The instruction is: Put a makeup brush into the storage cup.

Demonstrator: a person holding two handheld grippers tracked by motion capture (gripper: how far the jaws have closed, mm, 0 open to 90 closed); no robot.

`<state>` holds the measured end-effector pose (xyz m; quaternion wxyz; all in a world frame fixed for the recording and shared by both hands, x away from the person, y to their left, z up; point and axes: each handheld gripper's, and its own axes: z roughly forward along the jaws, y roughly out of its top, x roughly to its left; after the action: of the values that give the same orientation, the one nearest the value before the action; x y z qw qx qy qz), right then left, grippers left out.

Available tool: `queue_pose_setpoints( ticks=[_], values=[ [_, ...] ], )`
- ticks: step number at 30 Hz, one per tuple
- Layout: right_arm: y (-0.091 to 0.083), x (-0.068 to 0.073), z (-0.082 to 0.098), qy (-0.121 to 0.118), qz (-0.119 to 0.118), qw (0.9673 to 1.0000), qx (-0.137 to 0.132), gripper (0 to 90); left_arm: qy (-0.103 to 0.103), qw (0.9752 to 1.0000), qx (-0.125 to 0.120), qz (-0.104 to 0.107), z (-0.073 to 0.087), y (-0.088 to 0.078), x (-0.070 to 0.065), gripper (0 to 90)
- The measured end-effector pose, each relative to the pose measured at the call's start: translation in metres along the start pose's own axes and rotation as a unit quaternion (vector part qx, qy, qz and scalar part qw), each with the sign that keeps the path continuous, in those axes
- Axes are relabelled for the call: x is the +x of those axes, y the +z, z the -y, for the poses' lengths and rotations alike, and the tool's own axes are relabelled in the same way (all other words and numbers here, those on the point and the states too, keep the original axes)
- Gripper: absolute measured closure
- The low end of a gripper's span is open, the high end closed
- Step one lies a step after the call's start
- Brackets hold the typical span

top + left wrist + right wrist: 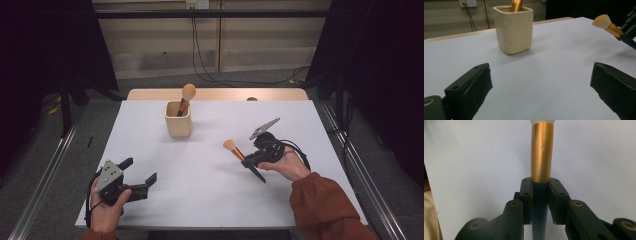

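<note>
Right tool [248,161] clamped on dark handle of gold-ferruled makeup brush with pale peach bristles [233,148], jaws pressed against both sides just below ferrule in right gripper view. Brush held off white bench [210,195], bristle head pointing up-left, well apart from cream square ceramic cup [178,120]. Second round-headed tan brush [186,96] stands tilted in cup. Left tool [141,176] rests near front-left bench edge, jaws spread wide, nothing between.

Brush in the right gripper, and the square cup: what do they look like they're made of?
Brush: gold ferrule with a satin sheen and soft highlight, likely metal or metallised plastic; dark smooth handle, probably plastic; pale fluffy bristles, fibre unclear. Cup: cream, matte, thick-walled, slightly uneven faces, so perhaps ceramic or moulded silicone.
</note>
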<state>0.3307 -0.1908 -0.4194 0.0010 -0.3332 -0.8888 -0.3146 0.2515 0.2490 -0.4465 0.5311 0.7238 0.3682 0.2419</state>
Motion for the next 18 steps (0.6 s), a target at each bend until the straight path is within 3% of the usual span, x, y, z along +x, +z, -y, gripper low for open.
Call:
queue_pose_setpoints(
  ticks=[13,18],
  values=[
    [0.000,0.000,0.009,0.010,0.001,0.9977,-0.067,75.6,-0.003,1.0000,0.000,0.003,0.000,0.000,0.000,3.4],
    [0.000,0.003,0.012,0.005,0.003,0.9941,-0.108,75.6,-0.002,1.0000,0.001,0.003,0.000,0.000,0.000,3.4]
  ],
)
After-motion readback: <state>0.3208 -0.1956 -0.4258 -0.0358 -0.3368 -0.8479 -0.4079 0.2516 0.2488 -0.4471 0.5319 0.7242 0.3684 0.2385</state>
